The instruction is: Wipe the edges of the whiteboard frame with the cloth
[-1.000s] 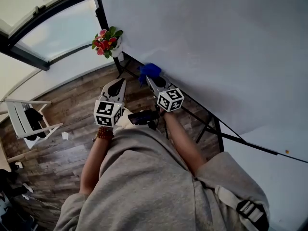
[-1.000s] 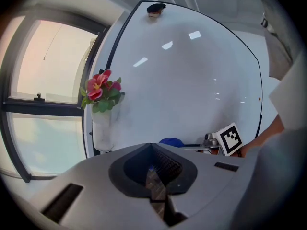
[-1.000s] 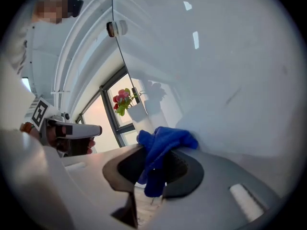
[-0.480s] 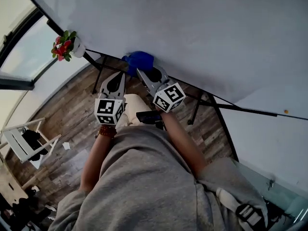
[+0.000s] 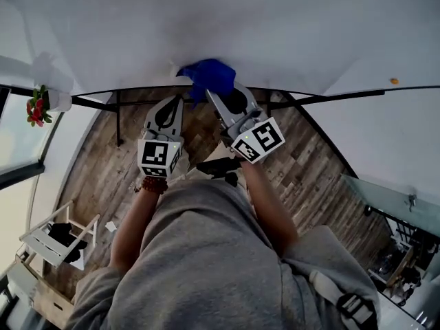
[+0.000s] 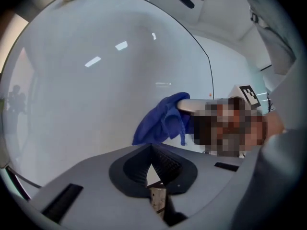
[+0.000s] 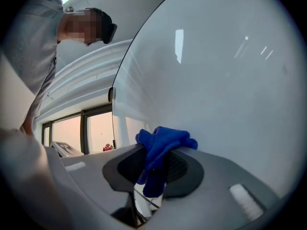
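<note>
Presently on record: cloth (image 5: 207,76), blue, bunched, clamped between the fingers of the right gripper (image 5: 218,100) and pressed at the lower edge of the whiteboard frame (image 5: 344,95), roughly mid-span. Left gripper (image 5: 172,105): fingers together on nothing, held just beside the right, below the frame. Progress, as a judgement: wiping is under way on the bottom edge; nothing shows which stretches are done, and the side and top edges look yet to do. Surroundings: whiteboard (image 5: 275,26) face blank save a small orange dot (image 5: 393,81); stand legs (image 5: 117,119) under the frame — likely snags for a sweep along the underside; potted flowers (image 5: 38,108) far left; white chair (image 5: 60,236) on the wooden floor (image 5: 323,163), well apart.
</note>
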Demonstrator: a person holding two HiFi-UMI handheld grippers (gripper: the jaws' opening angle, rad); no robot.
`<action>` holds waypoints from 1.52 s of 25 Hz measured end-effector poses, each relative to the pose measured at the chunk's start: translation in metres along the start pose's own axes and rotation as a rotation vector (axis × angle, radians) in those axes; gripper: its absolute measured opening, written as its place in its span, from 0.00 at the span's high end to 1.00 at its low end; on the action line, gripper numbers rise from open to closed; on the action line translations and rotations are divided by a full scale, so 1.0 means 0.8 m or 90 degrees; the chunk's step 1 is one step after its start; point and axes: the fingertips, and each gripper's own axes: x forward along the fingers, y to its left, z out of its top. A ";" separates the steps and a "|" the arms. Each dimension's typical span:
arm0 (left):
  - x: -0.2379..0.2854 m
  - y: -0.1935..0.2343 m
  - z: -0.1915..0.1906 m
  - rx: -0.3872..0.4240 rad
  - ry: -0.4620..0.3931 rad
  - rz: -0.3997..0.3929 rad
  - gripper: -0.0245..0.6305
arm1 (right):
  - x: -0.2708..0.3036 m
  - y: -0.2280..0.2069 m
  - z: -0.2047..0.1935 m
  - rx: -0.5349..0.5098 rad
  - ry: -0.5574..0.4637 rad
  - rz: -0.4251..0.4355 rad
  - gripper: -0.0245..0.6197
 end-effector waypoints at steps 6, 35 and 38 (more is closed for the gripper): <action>0.023 -0.107 0.045 0.021 -0.042 0.021 0.95 | -0.124 -0.052 0.045 -0.029 -0.008 -0.001 0.82; 0.150 -0.528 0.103 0.135 -0.144 -0.144 0.95 | -0.503 -0.206 0.141 -0.237 -0.009 -0.368 0.81; 0.155 -0.544 0.091 0.128 -0.138 -0.168 0.95 | -0.524 -0.208 0.137 -0.249 0.005 -0.397 0.81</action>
